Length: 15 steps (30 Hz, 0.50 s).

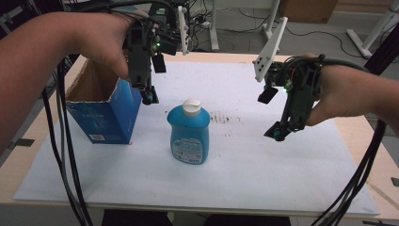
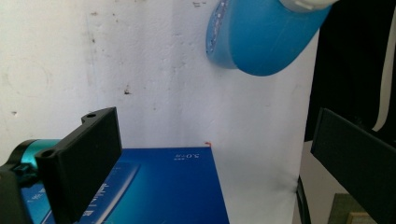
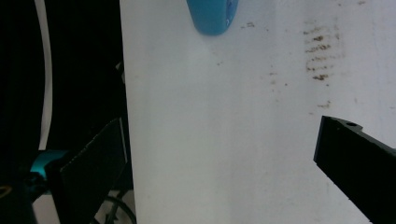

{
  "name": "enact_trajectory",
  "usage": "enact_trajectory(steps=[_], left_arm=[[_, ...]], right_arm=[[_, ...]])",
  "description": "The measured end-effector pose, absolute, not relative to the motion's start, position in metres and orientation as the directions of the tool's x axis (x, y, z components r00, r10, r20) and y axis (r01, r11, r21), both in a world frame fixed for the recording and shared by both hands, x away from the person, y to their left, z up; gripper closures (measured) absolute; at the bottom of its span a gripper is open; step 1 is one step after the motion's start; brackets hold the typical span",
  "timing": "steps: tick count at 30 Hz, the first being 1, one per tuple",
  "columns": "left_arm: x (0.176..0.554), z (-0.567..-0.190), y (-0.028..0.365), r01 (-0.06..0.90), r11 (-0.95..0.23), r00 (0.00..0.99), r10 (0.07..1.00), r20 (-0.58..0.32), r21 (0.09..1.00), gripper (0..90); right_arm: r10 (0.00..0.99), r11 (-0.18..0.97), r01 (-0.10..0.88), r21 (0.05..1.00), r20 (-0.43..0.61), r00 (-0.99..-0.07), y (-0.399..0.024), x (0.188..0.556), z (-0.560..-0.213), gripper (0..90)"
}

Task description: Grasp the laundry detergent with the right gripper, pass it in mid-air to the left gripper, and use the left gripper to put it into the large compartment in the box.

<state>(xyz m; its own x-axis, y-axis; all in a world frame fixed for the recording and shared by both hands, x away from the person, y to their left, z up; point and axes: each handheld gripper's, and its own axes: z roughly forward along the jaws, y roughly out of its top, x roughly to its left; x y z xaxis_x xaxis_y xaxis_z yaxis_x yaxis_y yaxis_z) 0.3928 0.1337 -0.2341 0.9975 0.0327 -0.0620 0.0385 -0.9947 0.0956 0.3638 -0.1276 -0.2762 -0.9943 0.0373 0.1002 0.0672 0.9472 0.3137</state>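
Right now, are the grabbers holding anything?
No. The left gripper and right gripper are both open and empty; the blue bottle stands untouched beside the blue box.

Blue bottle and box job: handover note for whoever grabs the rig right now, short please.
Left gripper: open, holding nothing, hovering over the near corner of the open blue box.
Right gripper: open, holding nothing, above the white mat to the right of the bottle.
Blue bottle: upright mid-mat, white cap on, just right of the box, touched by neither gripper.
Box: upright at the mat's left edge, top flaps open.
Done: nothing gripped so far.
Left: probably grasp the bottle and put it in the box, though that is my guess from the layout.
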Motion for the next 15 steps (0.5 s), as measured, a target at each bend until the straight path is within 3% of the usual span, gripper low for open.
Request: enact_trajectory(steps=[10, 15], left_arm=[[0.39, -0.232, 0.14, 0.041, -0.994, 0.998, 0.036, -0.052, 0.106, 1.8], [0.39, -0.236, 0.142, 0.041, -0.993, 0.998, 0.035, -0.052, 0.114, 1.8]], right_arm=[[0.083, 0.848, 0.135, 0.513, 0.122, -0.989, -0.122, 0.357, -0.322, 1.4], [0.089, 0.808, 0.151, 0.57, 0.135, -0.987, -0.11, 0.356, -0.341, 1.4]])
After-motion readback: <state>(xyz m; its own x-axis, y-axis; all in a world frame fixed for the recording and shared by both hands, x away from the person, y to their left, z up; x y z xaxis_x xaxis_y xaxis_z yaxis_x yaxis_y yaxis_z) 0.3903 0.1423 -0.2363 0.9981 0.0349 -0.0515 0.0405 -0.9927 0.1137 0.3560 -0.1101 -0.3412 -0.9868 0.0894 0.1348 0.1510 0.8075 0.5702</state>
